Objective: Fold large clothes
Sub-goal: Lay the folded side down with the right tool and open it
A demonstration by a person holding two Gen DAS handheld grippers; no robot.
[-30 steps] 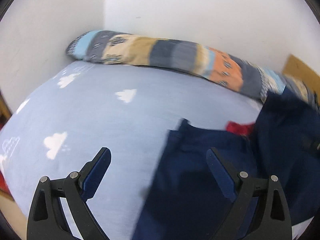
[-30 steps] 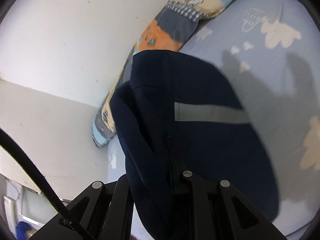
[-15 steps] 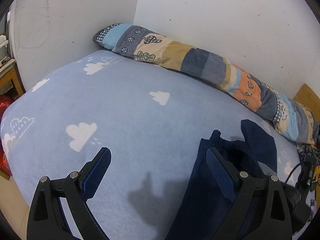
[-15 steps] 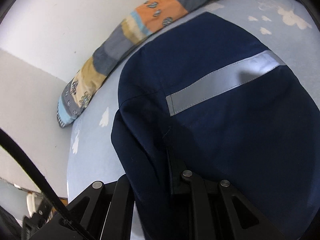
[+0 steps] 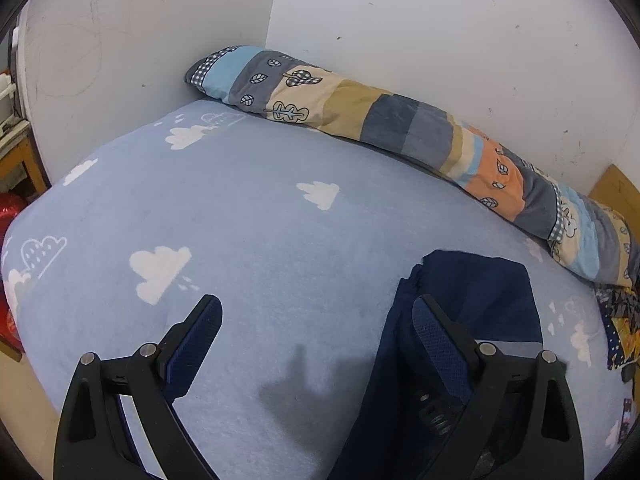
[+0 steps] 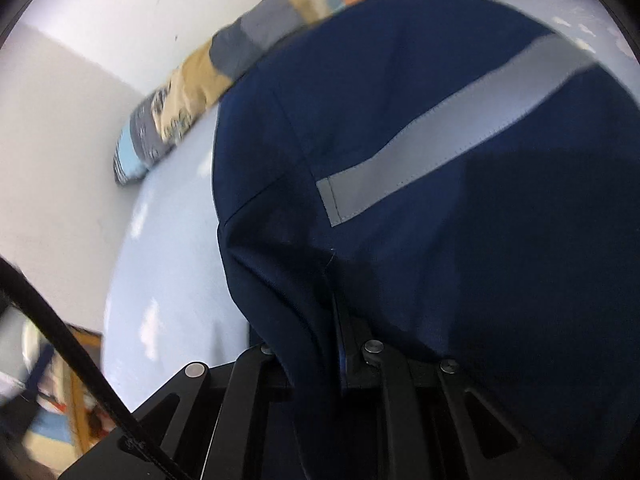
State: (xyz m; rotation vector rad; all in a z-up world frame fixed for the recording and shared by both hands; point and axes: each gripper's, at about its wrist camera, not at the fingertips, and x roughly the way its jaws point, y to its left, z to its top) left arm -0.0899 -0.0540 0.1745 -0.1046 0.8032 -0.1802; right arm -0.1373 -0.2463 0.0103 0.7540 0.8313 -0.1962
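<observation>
A navy garment (image 5: 476,300) lies on the light blue cloud-print bed sheet (image 5: 260,240) at the lower right of the left wrist view. My left gripper (image 5: 318,322) hovers above the sheet, open, nothing pressed between its pads; its right finger (image 5: 436,340) overlaps the garment's left edge. In the right wrist view the navy garment (image 6: 420,128), with a grey reflective stripe (image 6: 440,132), fills most of the frame and drapes over my right gripper (image 6: 344,344), which is shut on its fabric. The cloth hides the fingertips.
A long patchwork bolster pillow (image 5: 400,120) lies along the white back wall (image 5: 440,20). A wooden piece of furniture (image 5: 24,160) and something red (image 5: 10,208) sit past the bed's left edge. Patterned cloths (image 5: 620,320) lie at the right edge.
My right gripper has come down with the garment, which now spreads wider over the bed. The left wrist view has swung so the garment sits smaller at the lower right; the left jaws stayed open.
</observation>
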